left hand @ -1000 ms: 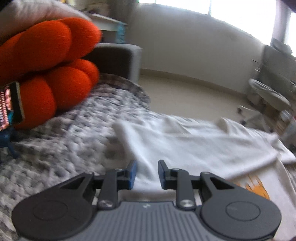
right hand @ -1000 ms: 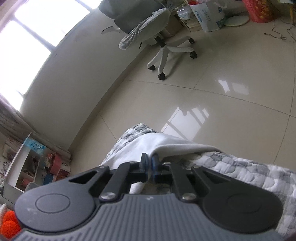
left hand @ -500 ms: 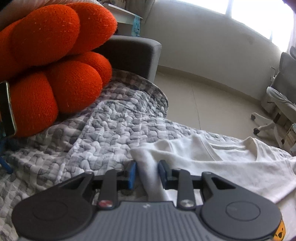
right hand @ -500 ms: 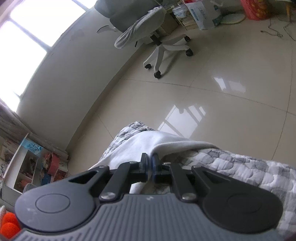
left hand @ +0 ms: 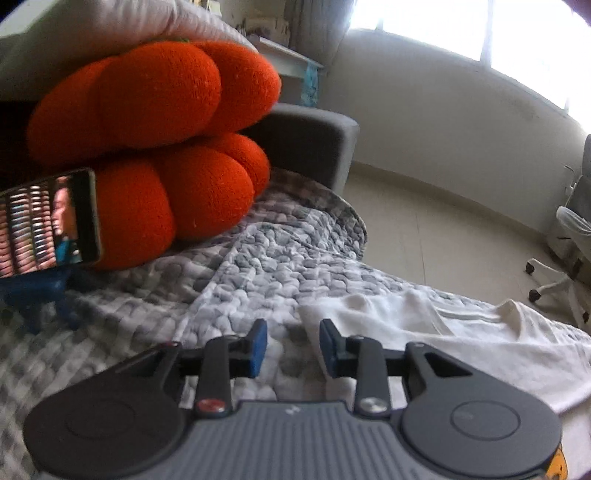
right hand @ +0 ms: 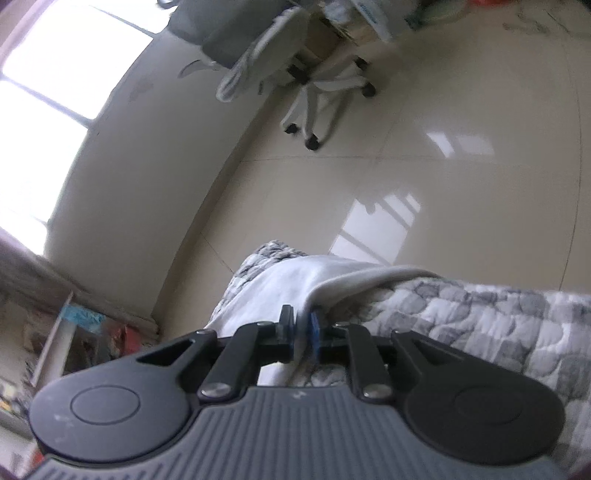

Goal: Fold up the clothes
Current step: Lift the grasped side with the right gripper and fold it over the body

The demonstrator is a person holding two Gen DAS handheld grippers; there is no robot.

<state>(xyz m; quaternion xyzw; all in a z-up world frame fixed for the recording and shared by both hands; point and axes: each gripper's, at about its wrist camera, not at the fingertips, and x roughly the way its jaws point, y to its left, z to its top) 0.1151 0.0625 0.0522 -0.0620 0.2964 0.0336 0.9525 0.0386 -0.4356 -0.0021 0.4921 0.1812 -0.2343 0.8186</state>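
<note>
Grey quilt w/ white shirt, tiled floor

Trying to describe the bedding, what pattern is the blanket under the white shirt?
Grey-and-white pebble-like quilting on the blanket, clearest in the left wrist view.

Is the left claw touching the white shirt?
Apart. The left wrist view shows the left claw open over the grey quilt, with the white shirt edge lying just beyond its right pad.

Blown-out window daylight, floor glare, fisheye-warped, slightly blurred.
</note>
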